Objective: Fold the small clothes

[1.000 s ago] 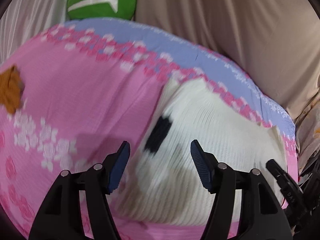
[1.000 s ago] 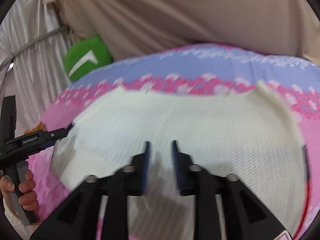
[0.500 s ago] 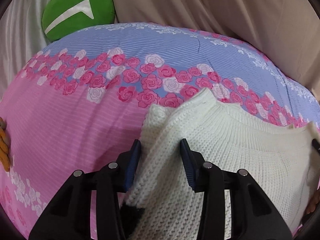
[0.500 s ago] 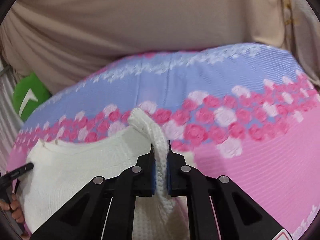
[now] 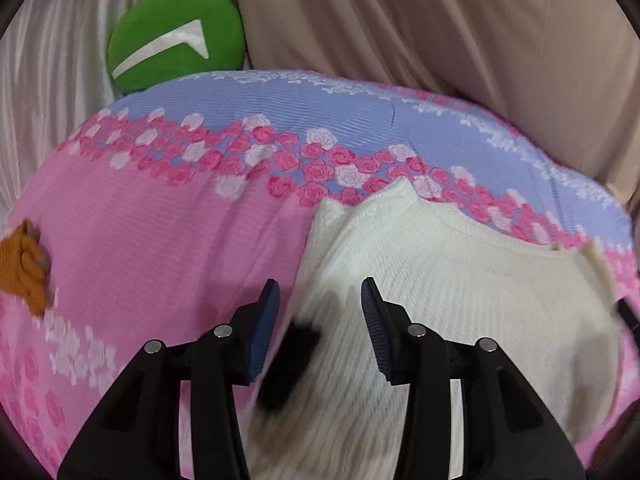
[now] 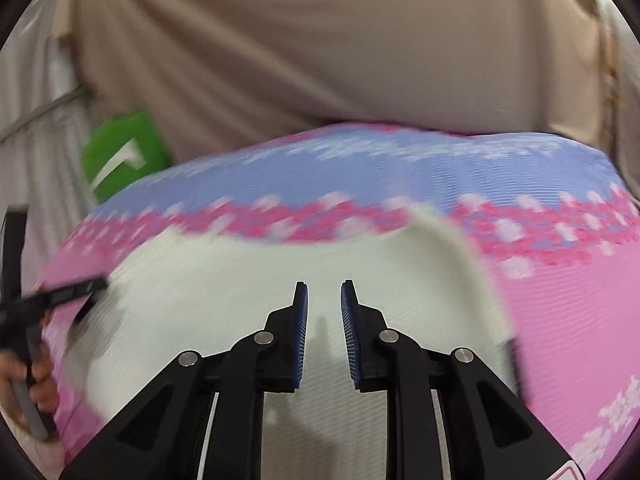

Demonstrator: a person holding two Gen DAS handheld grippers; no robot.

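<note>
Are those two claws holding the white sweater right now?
No. Both the left claw and right claw are opening, pads clear of the white sweater.

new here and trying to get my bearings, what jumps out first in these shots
A cream knit sweater lies spread on a pink and blue rose-print bedsheet, filling the middle of both views, with a black patch near its left edge. The left claw and right claw hover above it, both opening, nothing pinched between their pads. A bright green cushion sits at the far left edge of the bed against beige drapes.
</note>
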